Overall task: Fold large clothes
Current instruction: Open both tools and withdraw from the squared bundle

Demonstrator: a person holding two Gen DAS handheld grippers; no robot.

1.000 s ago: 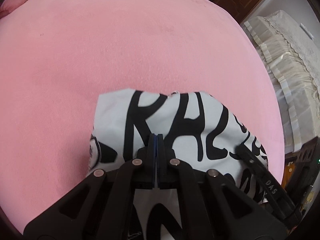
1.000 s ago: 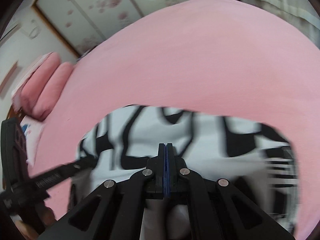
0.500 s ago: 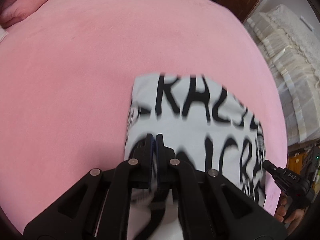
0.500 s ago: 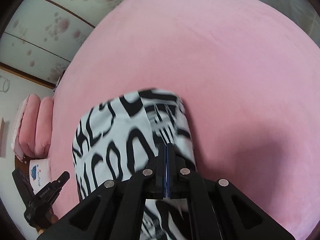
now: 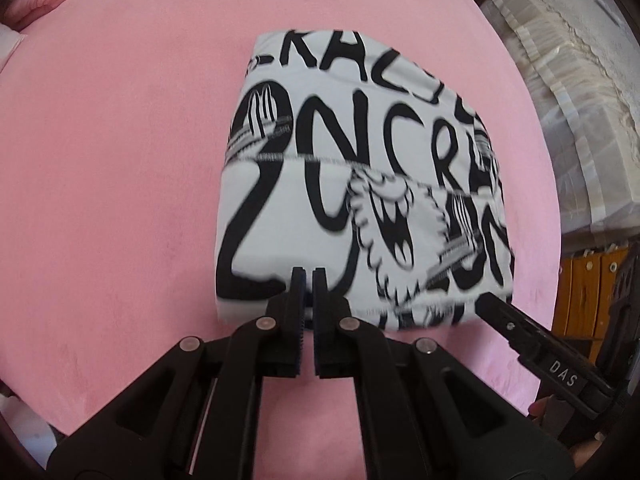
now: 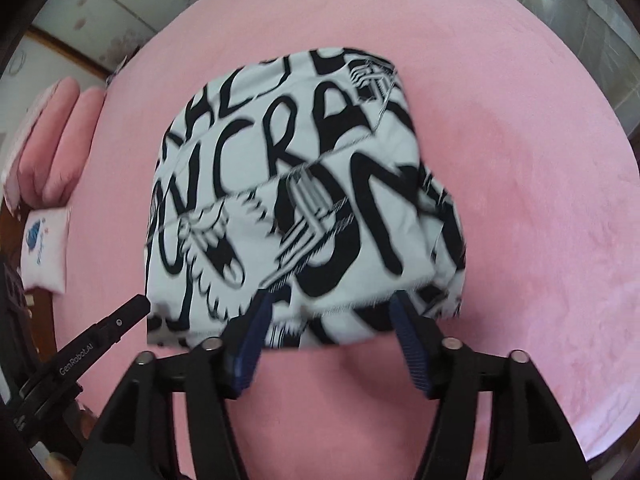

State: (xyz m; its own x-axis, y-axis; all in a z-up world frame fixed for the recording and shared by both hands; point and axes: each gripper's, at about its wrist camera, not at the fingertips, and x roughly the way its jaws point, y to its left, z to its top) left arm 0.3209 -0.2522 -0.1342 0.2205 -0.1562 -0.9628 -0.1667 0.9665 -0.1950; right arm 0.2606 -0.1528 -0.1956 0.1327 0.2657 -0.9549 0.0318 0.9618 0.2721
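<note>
The left gripper point(image 5: 307, 276) points at the near edge of the folded shirt point(image 5: 360, 184), and its two fingers are almost together with just a thin gap and no cloth between them. The right gripper point(image 6: 332, 304) is beside it at the same near edge, with its blue-padded fingers point(image 6: 250, 332) spread wide and holding nothing. The white shirt with big black letters lies folded in a neat block in the middle of the pink bed point(image 5: 120, 160).

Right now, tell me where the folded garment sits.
The folded garment lies on the pink bed, just ahead of both tongs, with pink pillows far to its left in the right wrist view.
</note>
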